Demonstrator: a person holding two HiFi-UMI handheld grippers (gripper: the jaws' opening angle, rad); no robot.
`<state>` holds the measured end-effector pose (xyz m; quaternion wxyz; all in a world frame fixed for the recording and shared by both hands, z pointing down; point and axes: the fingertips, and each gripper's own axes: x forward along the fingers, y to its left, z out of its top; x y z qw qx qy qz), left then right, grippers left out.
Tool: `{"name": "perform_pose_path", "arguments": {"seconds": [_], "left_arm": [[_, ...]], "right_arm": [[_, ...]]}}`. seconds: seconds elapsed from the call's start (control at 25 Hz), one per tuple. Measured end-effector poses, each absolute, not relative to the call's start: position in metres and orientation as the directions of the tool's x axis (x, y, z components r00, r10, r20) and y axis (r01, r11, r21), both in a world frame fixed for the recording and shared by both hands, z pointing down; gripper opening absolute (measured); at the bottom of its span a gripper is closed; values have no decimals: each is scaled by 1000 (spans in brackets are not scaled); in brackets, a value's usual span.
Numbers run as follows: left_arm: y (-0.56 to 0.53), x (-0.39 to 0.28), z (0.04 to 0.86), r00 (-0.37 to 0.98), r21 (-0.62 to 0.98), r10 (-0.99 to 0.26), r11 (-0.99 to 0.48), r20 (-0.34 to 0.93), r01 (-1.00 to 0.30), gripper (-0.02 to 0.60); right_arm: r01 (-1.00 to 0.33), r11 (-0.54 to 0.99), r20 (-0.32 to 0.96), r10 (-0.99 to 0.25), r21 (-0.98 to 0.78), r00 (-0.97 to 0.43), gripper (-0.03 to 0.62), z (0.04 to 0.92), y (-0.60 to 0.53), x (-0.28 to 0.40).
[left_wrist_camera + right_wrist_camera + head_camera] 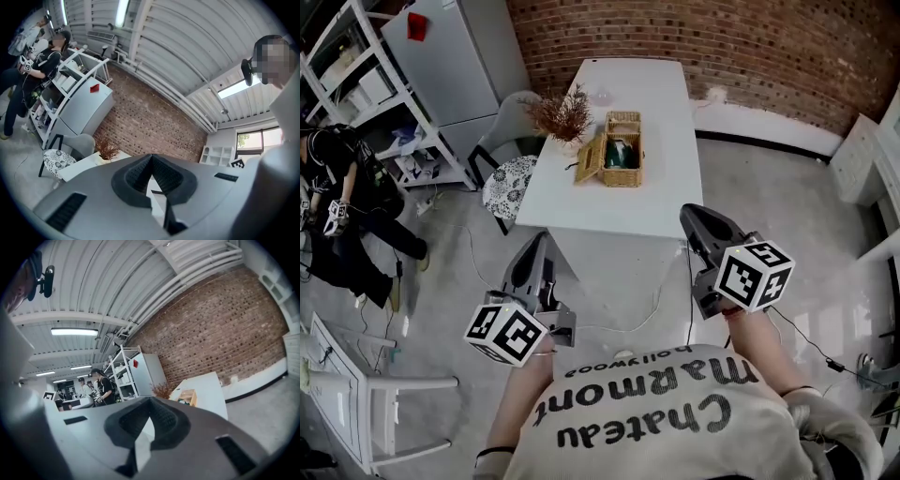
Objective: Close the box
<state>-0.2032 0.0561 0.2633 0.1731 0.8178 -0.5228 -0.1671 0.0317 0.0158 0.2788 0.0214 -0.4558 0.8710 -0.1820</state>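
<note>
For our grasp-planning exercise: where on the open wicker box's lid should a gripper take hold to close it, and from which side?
Probably the free edge of the lid, approached from the left of the box in the head view. The lid leans open that way, apparently hinged on the left wall, so its thin outer edge suits a pinch.

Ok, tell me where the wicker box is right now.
In the head view the wicker box sits, lid open, near the middle of the white table, just right of the dried plant.
</note>
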Motion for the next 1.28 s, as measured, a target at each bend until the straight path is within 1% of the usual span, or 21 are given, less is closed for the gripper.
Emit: {"name": "perform_pose_path", "arguments": {"seconds": [0.48, 0.6, 0.92, 1.12, 1.28], "left_arm": [[25, -234, 277, 428, 473, -898, -423, -102, -773, 0], [22, -235, 287, 431, 491, -898, -414, -83, -767, 0], [-5, -236, 309, 435, 512, -900, -395, -45, -763, 0], [-37, -237, 313, 400, 500, -916, -359, -29, -788, 0], [-73, -228, 319, 399, 508, -917, -354, -21, -785, 2]], "right_arm": [[-804, 484, 157, -815, -345, -558, 3, 294, -8, 1], [-803, 484, 177, -807, -348, -563, 3, 302, -11, -4], [-803, 455, 198, -809, -385, -553, 3, 322, -41, -4], [-815, 471, 196, -812, -337, -550, 3, 320, -69, -1], [-820, 472, 206, -811, -325, -548, 3, 322, -101, 10]]}}
